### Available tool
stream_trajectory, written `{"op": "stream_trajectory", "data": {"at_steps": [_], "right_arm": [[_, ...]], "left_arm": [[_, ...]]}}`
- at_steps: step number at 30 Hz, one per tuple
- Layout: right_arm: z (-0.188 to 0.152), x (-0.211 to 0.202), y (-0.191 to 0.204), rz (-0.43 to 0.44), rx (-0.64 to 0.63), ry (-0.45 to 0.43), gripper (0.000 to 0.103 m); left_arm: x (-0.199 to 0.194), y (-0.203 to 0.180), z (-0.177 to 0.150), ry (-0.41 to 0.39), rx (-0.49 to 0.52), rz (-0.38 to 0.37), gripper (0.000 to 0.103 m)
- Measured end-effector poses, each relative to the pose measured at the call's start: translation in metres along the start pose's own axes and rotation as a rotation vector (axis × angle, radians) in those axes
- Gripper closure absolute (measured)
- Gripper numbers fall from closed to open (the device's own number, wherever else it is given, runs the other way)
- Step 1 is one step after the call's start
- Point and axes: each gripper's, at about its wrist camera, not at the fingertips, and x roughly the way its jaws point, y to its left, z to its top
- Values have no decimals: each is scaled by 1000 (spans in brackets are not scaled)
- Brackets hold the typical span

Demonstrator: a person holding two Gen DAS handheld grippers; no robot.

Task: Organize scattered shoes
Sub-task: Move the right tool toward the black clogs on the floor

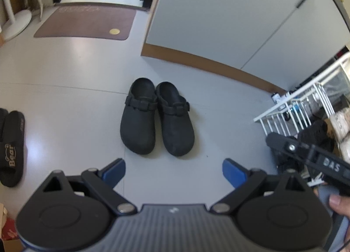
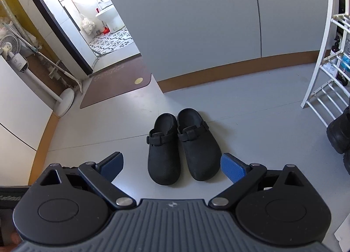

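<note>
Two black clogs with buckled straps stand side by side on the grey floor, toes toward me: the left clog [image 1: 138,118] and the right clog [image 1: 176,120]. In the right wrist view they are the left clog [image 2: 163,150] and the right clog [image 2: 199,145]. My left gripper [image 1: 174,173] hovers open just short of their toes, nothing between its blue pads. My right gripper [image 2: 172,167] is open too, its pads flanking the toes from above. The right gripper's body [image 1: 310,160] shows at the right of the left wrist view.
A black "Bear" slide sandal [image 1: 12,149] lies at the far left. A white shoe rack [image 2: 326,72] stands at the right with black shoes [image 2: 339,134] beside it. A grey wall [image 2: 196,22] with a brown skirting rises behind the clogs. A brown mat [image 1: 87,22] lies before a doorway.
</note>
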Motion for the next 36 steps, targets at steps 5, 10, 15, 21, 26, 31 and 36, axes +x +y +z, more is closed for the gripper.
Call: {"op": "stream_trajectory", "data": {"at_steps": [5,10,15,21,26,31,36], "right_arm": [[8,8,7,0,-15,2,5],[15,18,3,2,31,12,11],[17,31,-1,14,62,41,13],[20,57,-9,2,57,83,15],[30,78,-16,-15,62,93,16],[41,112,-25,-23,57,130,16],[49,171,-23,-30,38,195,17]], "left_arm": [[3,7,9,-5,0,16,7],[5,9,12,10,-7,7,7],[12,15,16,46,-27,-20,7],[17,17,29,50,-24,-32,7],[32,7,41,51,6,-20,7],[41,13,45,54,-46,-28,7],[31,29,51,12,-81,-8,7]]}}
